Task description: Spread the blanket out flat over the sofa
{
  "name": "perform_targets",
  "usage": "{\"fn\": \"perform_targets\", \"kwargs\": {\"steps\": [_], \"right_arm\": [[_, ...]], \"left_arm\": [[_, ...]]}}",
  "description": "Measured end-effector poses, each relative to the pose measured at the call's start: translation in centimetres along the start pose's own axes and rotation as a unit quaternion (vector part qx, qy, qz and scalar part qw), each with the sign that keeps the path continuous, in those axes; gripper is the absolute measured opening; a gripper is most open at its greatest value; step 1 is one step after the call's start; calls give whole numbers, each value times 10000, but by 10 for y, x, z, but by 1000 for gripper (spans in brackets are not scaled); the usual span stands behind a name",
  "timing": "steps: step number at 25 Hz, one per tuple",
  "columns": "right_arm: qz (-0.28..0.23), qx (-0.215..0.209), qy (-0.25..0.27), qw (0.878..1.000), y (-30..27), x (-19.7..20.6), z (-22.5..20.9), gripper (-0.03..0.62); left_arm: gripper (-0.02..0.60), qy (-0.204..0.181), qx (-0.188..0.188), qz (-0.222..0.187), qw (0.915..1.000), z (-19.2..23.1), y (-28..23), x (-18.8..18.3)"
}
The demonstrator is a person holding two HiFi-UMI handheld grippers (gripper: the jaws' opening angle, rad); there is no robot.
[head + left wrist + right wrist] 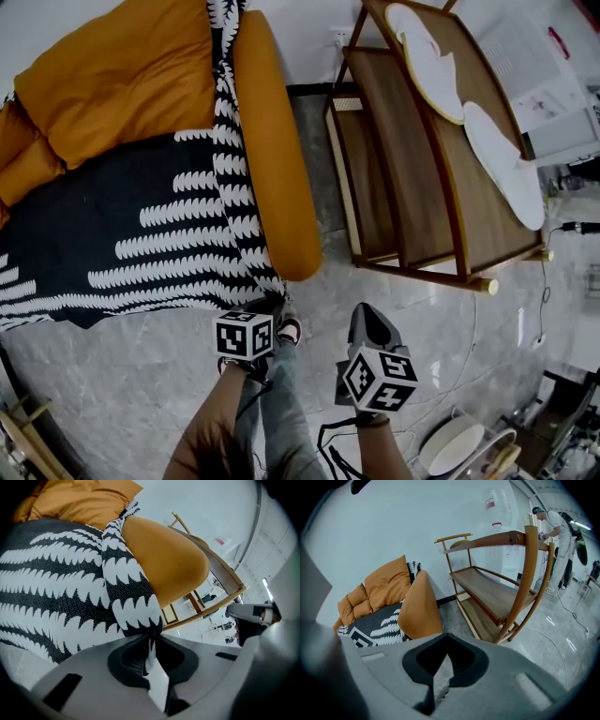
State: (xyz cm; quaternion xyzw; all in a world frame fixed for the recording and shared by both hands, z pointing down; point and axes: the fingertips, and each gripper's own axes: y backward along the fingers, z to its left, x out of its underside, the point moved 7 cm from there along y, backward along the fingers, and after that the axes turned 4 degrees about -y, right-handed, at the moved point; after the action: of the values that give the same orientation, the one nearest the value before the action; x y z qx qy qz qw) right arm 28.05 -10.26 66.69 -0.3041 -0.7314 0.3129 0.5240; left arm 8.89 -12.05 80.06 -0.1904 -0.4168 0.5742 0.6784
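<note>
Left gripper: mine, clamped on a bunched edge of the blanket.
Blanket: lies over the sofa seat and arm.
Right gripper: mine, jaws together, empty, clear of the blanket.

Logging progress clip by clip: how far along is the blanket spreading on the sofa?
Done: the blanket covers most of the sofa seat. In hand: the left gripper pinches its edge beside the armrest; the right gripper is shut, empty. Left: a bunched strip along the armrest needs flattening.
</note>
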Motion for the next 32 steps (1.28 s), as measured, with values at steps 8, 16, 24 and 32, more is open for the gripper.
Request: {"fn": "perform_targets", "kwargs": {"steps": [8,16,24,32], "right_arm": [[-14,12,139,9999,0,-5,2,5],[32,-45,188,9998,2,0,13,5],[-94,-41,223,9997,12,3,18,5],[-210,-83,292,9993,40,2,40,5]], "left_arm": [[77,-152,424,133,9989,-5,-8,-3],[115,-180,619,210,9977,-7,2,16],[126,-503,648,137,9965,-11,20,19],[127,-975,591,-103,9934,-22,77,2]]}}
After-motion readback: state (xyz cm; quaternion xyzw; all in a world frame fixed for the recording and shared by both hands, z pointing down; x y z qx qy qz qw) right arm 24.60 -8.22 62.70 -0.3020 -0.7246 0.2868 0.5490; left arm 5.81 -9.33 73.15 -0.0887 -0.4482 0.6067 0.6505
